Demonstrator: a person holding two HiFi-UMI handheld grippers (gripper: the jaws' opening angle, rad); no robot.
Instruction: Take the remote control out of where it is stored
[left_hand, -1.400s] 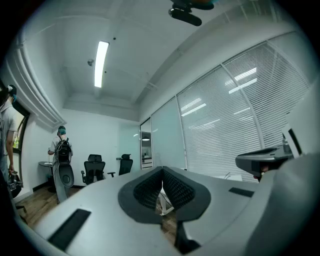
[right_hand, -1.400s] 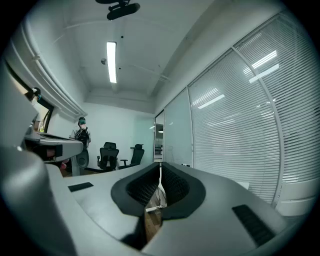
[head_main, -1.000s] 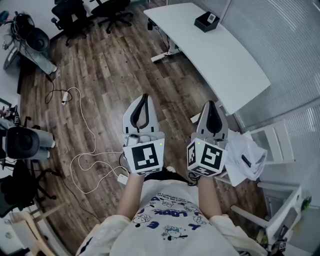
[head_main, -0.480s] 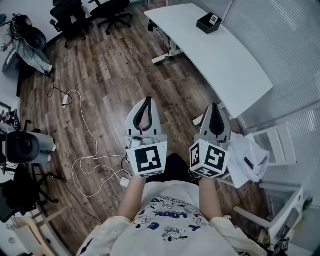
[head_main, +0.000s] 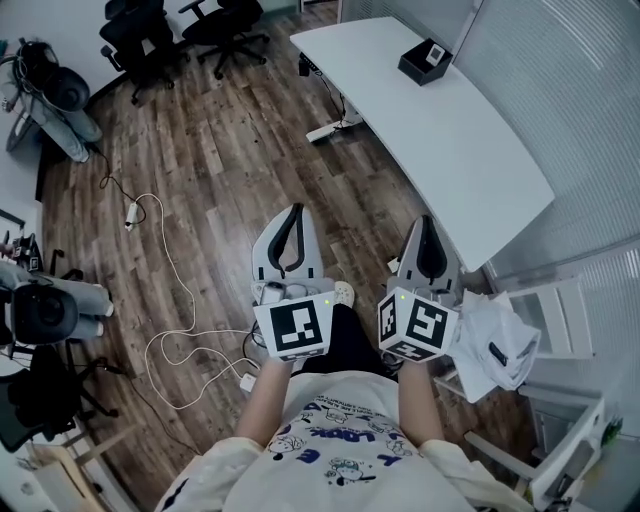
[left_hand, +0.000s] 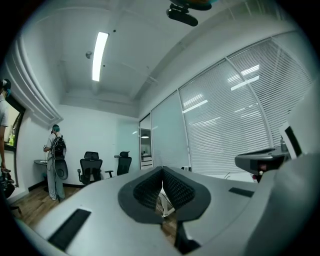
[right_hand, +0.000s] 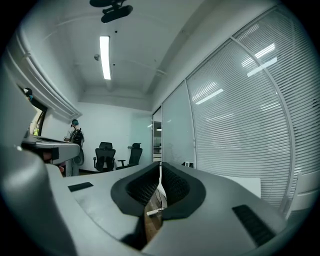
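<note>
No remote control can be made out in any view. A small black box (head_main: 424, 62) with something pale in it sits at the far end of a long white table (head_main: 450, 130). In the head view my left gripper (head_main: 293, 208) and right gripper (head_main: 428, 220) are held side by side over the wood floor, short of the table's near end. Both point level. In the left gripper view the left gripper (left_hand: 162, 173) has its dark pads pressed together with nothing between them. The right gripper (right_hand: 160, 168) shows the same in its own view.
Black office chairs (head_main: 150, 30) stand at the far end of the room. A white cable (head_main: 165, 270) loops over the floor at left, near camera gear (head_main: 45, 300). A white bundle (head_main: 495, 335) lies on a frame at right. A person (left_hand: 55, 160) stands far off.
Both grippers have moved forward together toward the table, which now lies a little closer in the head view. A shoe tip now shows between them. The jaws have stayed shut.
</note>
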